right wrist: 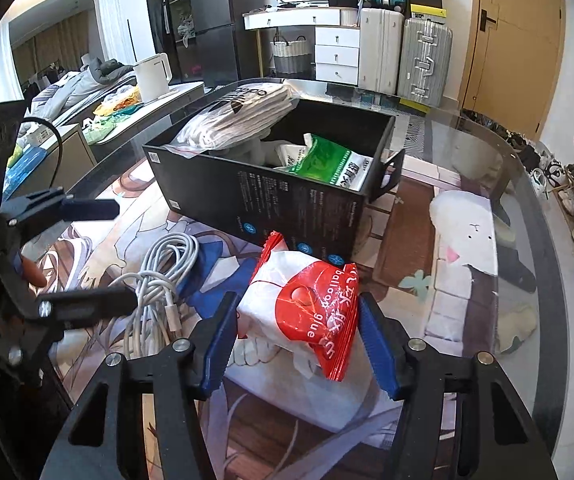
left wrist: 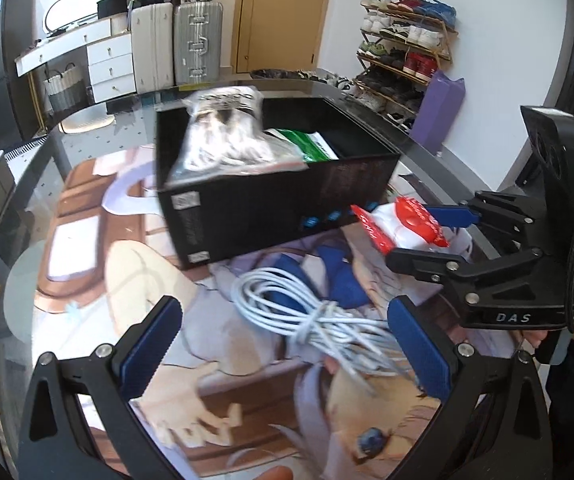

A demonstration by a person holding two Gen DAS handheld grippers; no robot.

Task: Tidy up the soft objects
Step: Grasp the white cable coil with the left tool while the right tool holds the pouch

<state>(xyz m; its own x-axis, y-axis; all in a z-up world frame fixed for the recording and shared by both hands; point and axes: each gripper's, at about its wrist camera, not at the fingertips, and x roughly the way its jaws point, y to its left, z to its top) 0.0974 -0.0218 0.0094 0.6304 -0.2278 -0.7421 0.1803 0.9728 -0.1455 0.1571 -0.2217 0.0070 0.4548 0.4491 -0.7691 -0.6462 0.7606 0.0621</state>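
A black box [left wrist: 287,196] stands on the table; it also shows in the right wrist view [right wrist: 279,196]. A clear bag of white cloth [left wrist: 223,132] leans on its left rim, and a green packet [right wrist: 323,160] lies inside. A coiled white cable [left wrist: 311,312] lies in front of the box, between the fingers of my open left gripper [left wrist: 287,348]. A red and white bag [right wrist: 307,308] lies by the box's near corner, and my right gripper [right wrist: 299,344] straddles it with its jaws apart; I cannot tell whether the pads touch it.
The round glass table [right wrist: 519,184] has a printed picture mat [left wrist: 127,280] under it. Suitcases [left wrist: 195,40], white drawers [left wrist: 111,64] and a shoe rack [left wrist: 407,48] stand beyond the table. A white kettle [right wrist: 153,76] sits on a side counter.
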